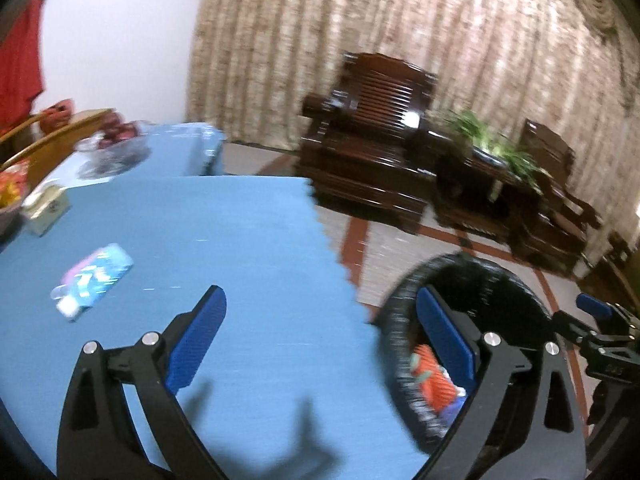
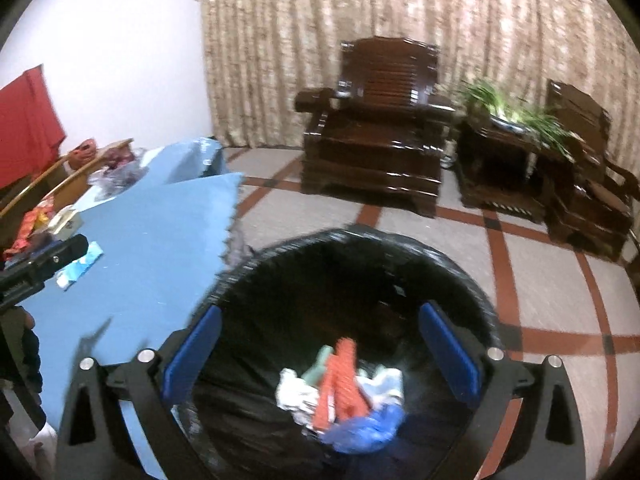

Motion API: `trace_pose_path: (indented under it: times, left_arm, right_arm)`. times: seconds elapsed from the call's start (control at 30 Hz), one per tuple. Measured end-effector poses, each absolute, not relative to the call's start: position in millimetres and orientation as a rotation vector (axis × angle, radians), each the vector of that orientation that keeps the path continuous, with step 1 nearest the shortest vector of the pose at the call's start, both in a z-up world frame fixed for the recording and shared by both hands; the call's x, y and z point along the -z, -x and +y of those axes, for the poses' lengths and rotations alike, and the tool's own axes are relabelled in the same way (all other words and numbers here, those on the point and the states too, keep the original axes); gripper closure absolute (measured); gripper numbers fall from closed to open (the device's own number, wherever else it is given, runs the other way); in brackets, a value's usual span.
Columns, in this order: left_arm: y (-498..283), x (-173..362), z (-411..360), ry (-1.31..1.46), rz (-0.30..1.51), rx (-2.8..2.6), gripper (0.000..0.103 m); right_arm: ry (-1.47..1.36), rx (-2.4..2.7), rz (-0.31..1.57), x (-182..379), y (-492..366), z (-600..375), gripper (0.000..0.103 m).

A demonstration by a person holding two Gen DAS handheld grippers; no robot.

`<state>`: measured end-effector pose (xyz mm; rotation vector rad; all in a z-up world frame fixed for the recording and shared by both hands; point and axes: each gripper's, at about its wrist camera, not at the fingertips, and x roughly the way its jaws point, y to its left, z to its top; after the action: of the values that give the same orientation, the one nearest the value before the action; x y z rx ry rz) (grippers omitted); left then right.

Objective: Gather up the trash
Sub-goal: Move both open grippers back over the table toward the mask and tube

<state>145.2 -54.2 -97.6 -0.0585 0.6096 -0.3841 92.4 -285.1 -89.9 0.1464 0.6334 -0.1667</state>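
Angling downward over the blue table point(image 1: 248, 240), my left claw point(image 1: 320, 340) stands spread wide and empty; a wrapper point(image 1: 94, 276) lies on the table to its left. Right wrist view: my right claw point(image 2: 320, 354) tilts down above the black-lined bin point(image 2: 400, 264), released and empty, with trash point(image 2: 344, 392) inside.
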Motion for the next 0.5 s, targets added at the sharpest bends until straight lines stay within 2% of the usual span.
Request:
trace_pose_path:
  times: [0.5]
  left_arm:
    - [-157,97,95,0.085,0.585,0.084,0.01]
  right_arm:
    - [-0.095,-0.045,0.623,94,-168,-176,0.006]
